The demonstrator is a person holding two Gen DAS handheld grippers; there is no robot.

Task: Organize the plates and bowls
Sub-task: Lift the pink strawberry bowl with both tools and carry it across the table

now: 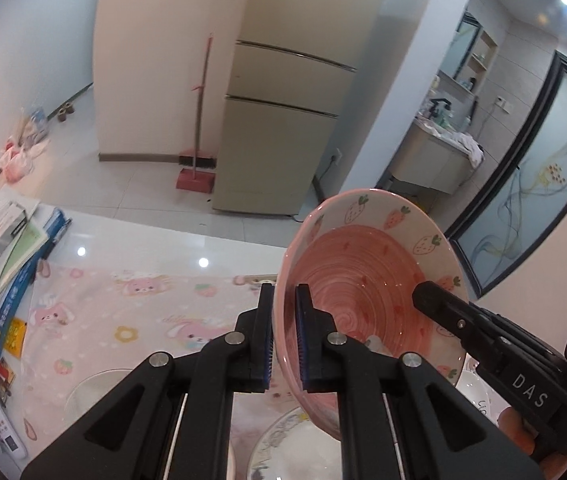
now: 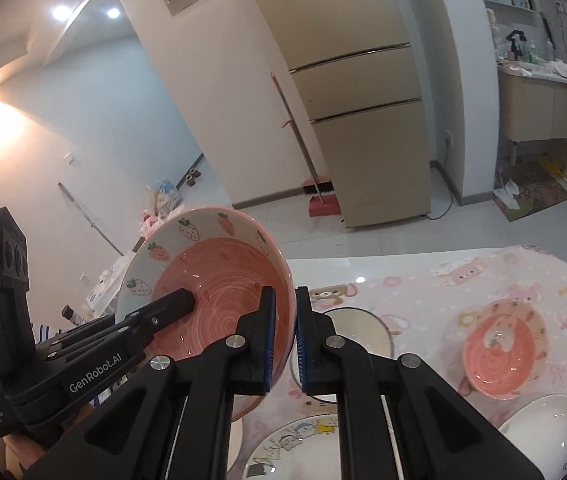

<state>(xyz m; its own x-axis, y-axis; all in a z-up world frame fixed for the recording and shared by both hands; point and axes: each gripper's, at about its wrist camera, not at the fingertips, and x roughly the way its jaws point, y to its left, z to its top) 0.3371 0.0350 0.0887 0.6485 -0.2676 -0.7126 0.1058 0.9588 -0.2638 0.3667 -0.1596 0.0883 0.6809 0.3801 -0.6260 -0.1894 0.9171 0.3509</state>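
Strawberry plate (image 1: 367,276) is clamped at opposite rims by left gripper (image 1: 284,336) and right gripper (image 2: 284,336), held above table (image 2: 363,268); small pink bowl (image 2: 499,352), white bowl (image 2: 543,436) and cartoon plate (image 2: 295,444) remain unsorted.

black grippers (image 1: 283,308), blue pads (image 1: 301,344), silver screws.

Illustrated plate (image 2: 299,444) was cut off at bottom edge & partly hidden by right gripper (image 2: 284,308); cream bowl (image 2: 357,330) half hidden too.
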